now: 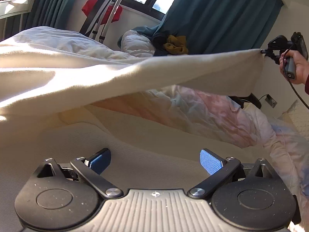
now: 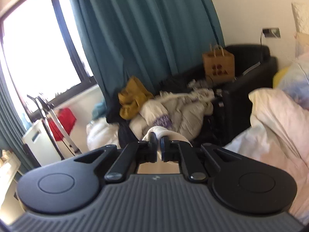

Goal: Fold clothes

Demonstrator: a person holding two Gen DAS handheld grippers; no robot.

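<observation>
A cream-white garment (image 1: 146, 75) stretches across the left wrist view, lifted at its right corner and draped over the bed on the left. My right gripper (image 1: 265, 51) holds that corner up at the far right. In the right wrist view my right gripper (image 2: 158, 142) is shut on a bunched fold of the white garment (image 2: 157, 131). My left gripper (image 1: 155, 160) is open and empty, its blue pads (image 1: 211, 161) wide apart low over cream ribbed fabric (image 1: 135, 141) on the bed.
A pastel quilt (image 1: 212, 114) lies rumpled on the bed to the right. A dark sofa (image 2: 243, 89) by the teal curtain (image 2: 144, 29) carries piled clothes, a mustard garment (image 2: 131, 100) and a brown paper bag (image 2: 219, 65). A metal stand (image 1: 108, 19) stands by the window.
</observation>
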